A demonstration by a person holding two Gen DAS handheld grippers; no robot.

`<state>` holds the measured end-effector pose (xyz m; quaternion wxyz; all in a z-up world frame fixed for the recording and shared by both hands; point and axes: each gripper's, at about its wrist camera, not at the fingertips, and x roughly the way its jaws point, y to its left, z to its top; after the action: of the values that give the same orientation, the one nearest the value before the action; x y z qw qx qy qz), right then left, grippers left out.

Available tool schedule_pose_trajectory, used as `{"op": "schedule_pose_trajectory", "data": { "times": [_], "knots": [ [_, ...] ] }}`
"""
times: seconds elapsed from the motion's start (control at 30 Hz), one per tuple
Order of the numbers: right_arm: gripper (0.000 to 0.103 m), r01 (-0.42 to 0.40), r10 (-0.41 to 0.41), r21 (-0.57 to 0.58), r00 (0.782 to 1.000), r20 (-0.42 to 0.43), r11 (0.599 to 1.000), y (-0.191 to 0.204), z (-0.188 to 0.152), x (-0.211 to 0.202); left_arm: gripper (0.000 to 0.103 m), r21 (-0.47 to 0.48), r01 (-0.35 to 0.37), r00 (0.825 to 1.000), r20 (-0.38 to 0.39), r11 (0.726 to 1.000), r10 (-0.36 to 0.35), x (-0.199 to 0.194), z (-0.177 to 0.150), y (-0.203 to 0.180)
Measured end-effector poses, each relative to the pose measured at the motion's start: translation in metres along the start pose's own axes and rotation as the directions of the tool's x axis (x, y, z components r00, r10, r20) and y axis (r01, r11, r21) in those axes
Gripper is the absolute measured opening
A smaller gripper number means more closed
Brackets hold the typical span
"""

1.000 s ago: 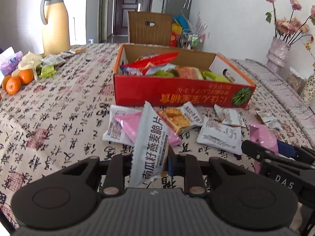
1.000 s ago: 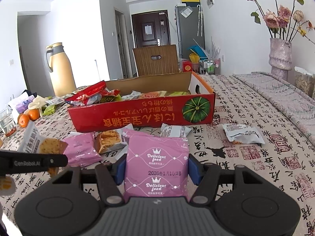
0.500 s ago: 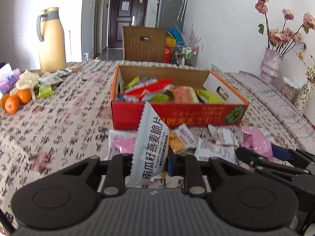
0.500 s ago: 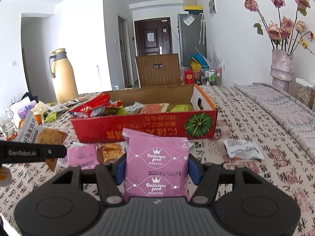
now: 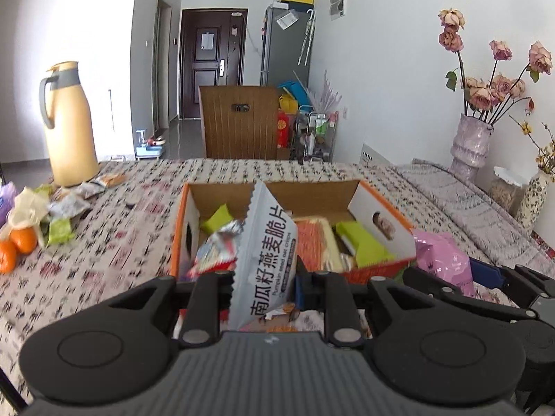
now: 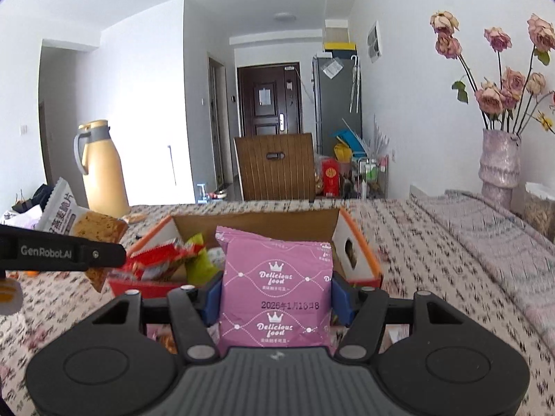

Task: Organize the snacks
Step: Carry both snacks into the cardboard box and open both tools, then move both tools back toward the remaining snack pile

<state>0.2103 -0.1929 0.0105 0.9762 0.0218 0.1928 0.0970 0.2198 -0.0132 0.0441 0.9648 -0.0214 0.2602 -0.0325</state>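
Note:
My left gripper (image 5: pixel 265 286) is shut on a white oat-crisp packet (image 5: pixel 267 253) that stands upright between its fingers. It hovers just before the near wall of the red-and-orange cardboard box (image 5: pixel 381 267), which holds several snack packs. My right gripper (image 6: pixel 275 298) is shut on a pink "Delicious food" packet (image 6: pixel 275 287), held flat-on in front of the same box (image 6: pixel 357 246). In the right wrist view the left gripper (image 6: pixel 114 256) and its white packet (image 6: pixel 66 215) show at the left edge. The pink packet (image 5: pixel 440 260) and the right gripper show at the right of the left wrist view.
A patterned cloth (image 5: pixel 104 242) covers the table. A tan thermos jug (image 5: pixel 69 124) stands at the far left, with oranges (image 5: pixel 20 242) and loose wrappers (image 5: pixel 66 204) beside it. A vase of dried roses (image 5: pixel 471 142) stands at the right. A wooden chair back (image 5: pixel 239 121) rises behind the table.
Both grippers have risen and moved toward the box with their packets still held. The loose packets on the cloth before the box have dropped out of sight below the grippers.

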Motion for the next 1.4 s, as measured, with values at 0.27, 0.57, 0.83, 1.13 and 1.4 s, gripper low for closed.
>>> {"op": "schedule_pose_trajectory", "data": {
  "times": [0.27,0.57,0.83,1.13,1.4],
  "knots": [
    [0.061,-0.012,0.012,-0.018,1.000,-0.002,1.000,-0.017,0.031,0.049,0.023,-0.034,-0.012,1.000,0.003,0.999,0.012,0.042,0.032,-0.003],
    [0.061,-0.013,0.012,-0.028,0.999,-0.040,1.000,-0.016,0.052,0.100,0.023,-0.060,-0.047,0.999,-0.008,0.997,0.047,0.084,0.051,0.004],
    [0.061,-0.025,0.023,-0.040,0.997,-0.071,0.999,-0.008,0.039,0.135,0.023,-0.085,-0.074,0.997,-0.040,0.994,0.071,0.117,0.045,0.019],
    [0.062,-0.052,0.048,-0.029,0.992,-0.114,0.998,-0.010,0.022,0.150,0.047,-0.104,-0.065,0.995,-0.079,0.992,0.057,0.131,0.035,0.027],
    [0.096,-0.045,0.043,-0.014,0.994,-0.103,0.999,-0.015,0.023,0.144,0.103,-0.120,-0.094,0.995,-0.042,0.988,0.089,0.125,0.035,0.029]
  ]
}}
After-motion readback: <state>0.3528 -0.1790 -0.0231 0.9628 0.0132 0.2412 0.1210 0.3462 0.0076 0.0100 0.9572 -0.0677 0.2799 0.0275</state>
